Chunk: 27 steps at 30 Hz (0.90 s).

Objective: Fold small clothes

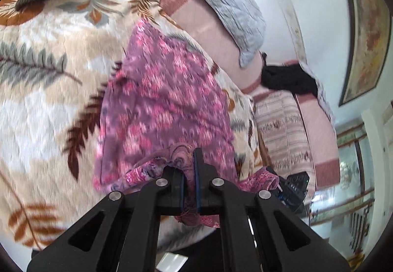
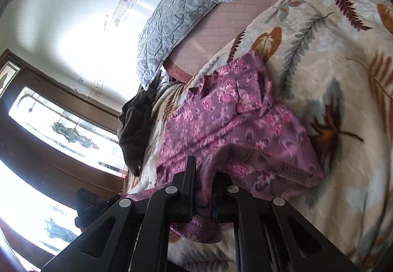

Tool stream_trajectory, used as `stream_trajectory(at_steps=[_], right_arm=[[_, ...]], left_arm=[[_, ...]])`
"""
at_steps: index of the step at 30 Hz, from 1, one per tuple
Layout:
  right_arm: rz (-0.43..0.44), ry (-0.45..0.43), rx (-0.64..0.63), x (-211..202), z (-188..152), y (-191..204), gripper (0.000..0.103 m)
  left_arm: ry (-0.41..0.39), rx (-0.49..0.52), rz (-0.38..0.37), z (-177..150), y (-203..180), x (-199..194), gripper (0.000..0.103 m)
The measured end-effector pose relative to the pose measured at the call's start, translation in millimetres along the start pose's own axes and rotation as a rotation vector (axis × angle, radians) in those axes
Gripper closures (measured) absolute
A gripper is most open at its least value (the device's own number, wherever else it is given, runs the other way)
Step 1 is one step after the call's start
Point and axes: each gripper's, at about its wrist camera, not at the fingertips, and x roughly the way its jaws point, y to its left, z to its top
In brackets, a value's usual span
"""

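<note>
Left gripper (image 1: 189, 181) clamped down on the near hem of the purple floral garment (image 1: 162, 99), fabric bunched between the pads and poking out underneath. Right gripper (image 2: 203, 188) same deal, pinched tight on its own bit of that edge, cloth draped over one finger. So both ends held up, rest of the garment trailing away across the leaf-print blanket (image 1: 49, 80) on the bed.

Now the stuff that could bite:

- Looks like only a thin slice of hem in each pinch. One tug too hard and probably out it slides, fold ruined.
- Uneven lift = crooked crease. Already some bunching and a flipped-over bit in the middle, seen from the right wrist. Likely to get trapped inside the fold unless pulled taut first.
- Plush blanket, lots of drag. Far edge might stick and stretch rather than follow, or drag the blanket along.
- Brown fuzzy thing (image 2: 135, 129) and grey quilted pillow (image 2: 176, 13) sitting just past the far end. Overshoot the fold and possibly land on those.
- Pretty blurry, so hard to say how square the edges are.
</note>
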Motion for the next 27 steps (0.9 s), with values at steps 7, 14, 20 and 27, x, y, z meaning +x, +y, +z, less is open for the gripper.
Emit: stream_trajectory(at_steps=[7,14,20,27], right_arm=[[0.011,-0.028,0.077,57,52,-13,0.094],[-0.011,-0.077,0.179,111,106,-43,0.094],[-0.045,-0.037,0.3,160,138,-80,0.09],[0.007,-0.139,0.447,170,160,-103,0.071]], left_arm=[[-0.042,-0.088,0.005,56,17,22,0.099],[-0.061,-0.175,0.019,125,38,58,0.099],[-0.028,-0.243,0.073,172,53,102,0.099],[-0.014,-0.334,0.035,195,67,119,0.093]])
